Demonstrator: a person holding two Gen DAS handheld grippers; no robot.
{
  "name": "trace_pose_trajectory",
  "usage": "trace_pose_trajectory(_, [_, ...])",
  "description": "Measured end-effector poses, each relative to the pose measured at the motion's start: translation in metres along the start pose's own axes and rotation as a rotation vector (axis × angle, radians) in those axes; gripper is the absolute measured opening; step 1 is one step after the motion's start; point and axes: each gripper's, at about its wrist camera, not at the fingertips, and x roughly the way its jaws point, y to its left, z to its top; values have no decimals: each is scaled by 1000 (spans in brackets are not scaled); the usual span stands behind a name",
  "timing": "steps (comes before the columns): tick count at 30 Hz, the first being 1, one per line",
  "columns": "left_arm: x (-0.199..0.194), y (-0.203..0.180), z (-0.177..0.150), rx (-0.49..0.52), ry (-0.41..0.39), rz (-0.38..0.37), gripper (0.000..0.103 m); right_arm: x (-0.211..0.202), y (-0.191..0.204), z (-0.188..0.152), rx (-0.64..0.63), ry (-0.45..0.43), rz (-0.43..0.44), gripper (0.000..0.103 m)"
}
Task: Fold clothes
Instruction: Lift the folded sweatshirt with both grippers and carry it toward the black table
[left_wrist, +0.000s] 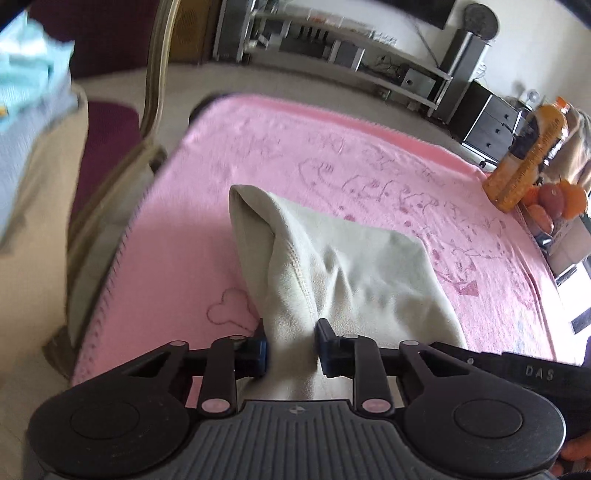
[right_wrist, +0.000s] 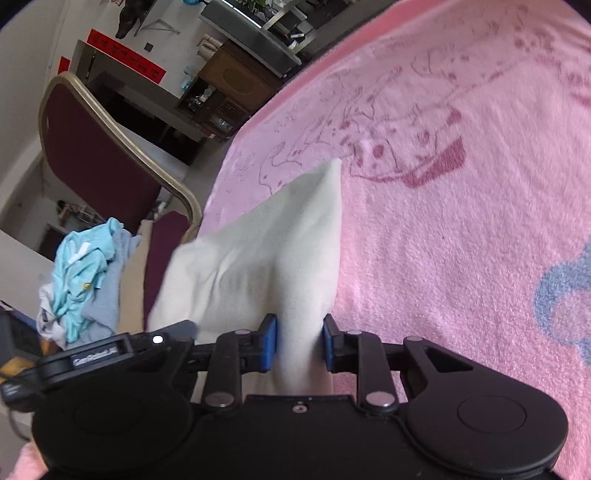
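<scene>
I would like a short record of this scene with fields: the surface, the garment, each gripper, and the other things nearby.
surface: pink blanket with darker pink drawings
garment: pale cream cloth, lifted at the near edge, far end on the blanket
left gripper: shut on the cloth
right gripper: shut on the cloth
pile of clothes: light blue and grey, beside the blanket
chair: maroon, gold frame
orange bottle: upright, past the blanket's edge

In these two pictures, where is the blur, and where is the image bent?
Left wrist view: clothes pile at left edge smeared, cloth sharp, shelves curved by fisheye. Right wrist view: blanket print slightly smeared, chair frame bowed.
</scene>
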Motion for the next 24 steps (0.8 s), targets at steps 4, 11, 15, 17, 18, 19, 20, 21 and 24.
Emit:
trace_pose_trajectory(4, [-28,-20,-3,44,-60,13,20,-26,14,0,-18,-33,20,22])
trace_pose_trajectory(11, [-71,-86,-8,112,-121,-87,20,-128,17,0,-66,-142,-15,22])
trace_pose_trajectory(15, [-73,-146,-10,175,-120,-162,21,-188,-7,3,-23,-232,-63,22])
trace_pose_trajectory(17, [-66,-182,-11,222,-116,-196,21,-217,-25,7,3,-287,-93,22])
trace_pose_trajectory(18, [-61,-200,-13,243,-113,-212,21,-231,-34,9,16,-314,-108,22])
trace_pose_trajectory(19, [-56,-218,-14,264,-109,-228,21,-246,-43,11,29,-342,-124,22])
trace_pose_trajectory(20, [-50,-236,-14,281,-103,-245,21,-259,-53,13,48,-366,-137,22])
trace_pose_trajectory(21, [-43,-255,-14,296,-97,-260,21,-272,-66,17,72,-392,-149,22])
trace_pose_trajectory(24, [-20,-303,-15,315,-74,-298,21,-299,-94,30,122,-444,-194,22])
